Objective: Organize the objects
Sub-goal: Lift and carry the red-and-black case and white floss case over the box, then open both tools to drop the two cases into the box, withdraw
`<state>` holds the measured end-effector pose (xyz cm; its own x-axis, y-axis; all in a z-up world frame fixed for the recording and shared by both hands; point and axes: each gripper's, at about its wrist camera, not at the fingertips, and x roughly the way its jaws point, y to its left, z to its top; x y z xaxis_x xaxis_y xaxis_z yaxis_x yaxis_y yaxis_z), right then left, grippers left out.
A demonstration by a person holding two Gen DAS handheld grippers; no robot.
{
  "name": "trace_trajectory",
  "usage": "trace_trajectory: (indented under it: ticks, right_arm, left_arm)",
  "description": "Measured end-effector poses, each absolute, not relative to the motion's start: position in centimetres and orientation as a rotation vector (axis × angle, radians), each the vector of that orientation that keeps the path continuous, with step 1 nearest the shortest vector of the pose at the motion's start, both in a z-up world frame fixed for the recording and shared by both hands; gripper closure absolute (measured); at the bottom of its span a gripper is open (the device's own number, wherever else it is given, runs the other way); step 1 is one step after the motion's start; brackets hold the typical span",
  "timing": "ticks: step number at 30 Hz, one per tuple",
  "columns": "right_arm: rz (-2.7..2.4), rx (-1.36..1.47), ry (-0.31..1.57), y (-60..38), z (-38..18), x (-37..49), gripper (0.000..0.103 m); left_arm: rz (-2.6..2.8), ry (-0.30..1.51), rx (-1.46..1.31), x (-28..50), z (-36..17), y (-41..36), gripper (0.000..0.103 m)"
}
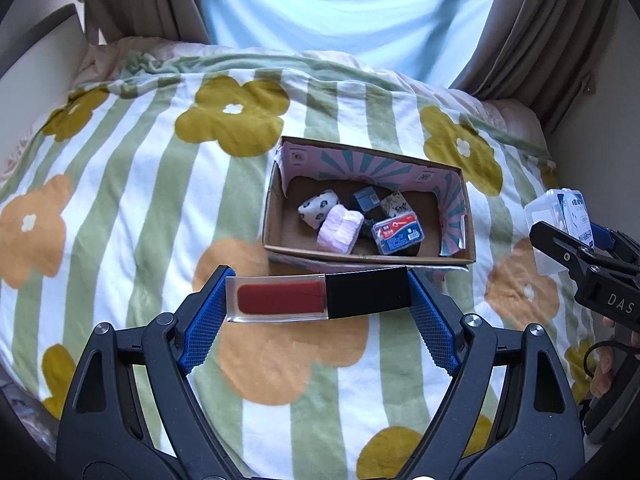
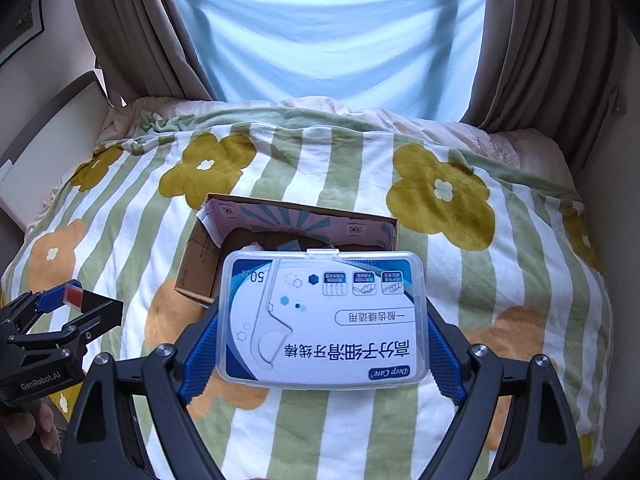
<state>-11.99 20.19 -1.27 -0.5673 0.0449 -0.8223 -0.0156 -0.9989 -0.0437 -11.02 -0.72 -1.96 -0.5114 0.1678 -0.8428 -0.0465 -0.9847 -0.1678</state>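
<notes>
Left wrist: left gripper pinches red lip-gloss tube endwise; right gripper clamps floss-pick case (cardboard box beyond).

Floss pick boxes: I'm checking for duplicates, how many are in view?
2. A large one is gripped in the right tool; a small one lies in the cardboard box. Others may hide under the box's contents.

Both grippers show black, angular plastic arms with silver round screw heads at the joints. Blue mesh-textured pads line the fingers. The right gripper carries white "DAS" lettering and a black looped cable; the left gripper reads "GenRobot.AI".
</notes>
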Motion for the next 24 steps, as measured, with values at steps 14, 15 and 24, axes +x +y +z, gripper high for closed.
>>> trace_trajectory:
  ticks: [14,15,24]
  right_arm:
    - [2.656,-1.657,0.033,22.8,-11.2,-25.5,0.017]
    - [2.646,-1.672,0.04,23.0,-12.0,-26.0,0.017]
    - [2.608,-1.737,0.053,24.0,-16.7,-27.9,0.017]
  left_arm:
    - [2.553,-0.161,-1.572,-24.7,-10.5,2.7,0.019]
    - [2.554,-0.156,-1.579,-25.4,-11.2,2.9,0.019]
    - [2.525,-0.099,-1.634,-31.4,-17.5,4.5,0.019]
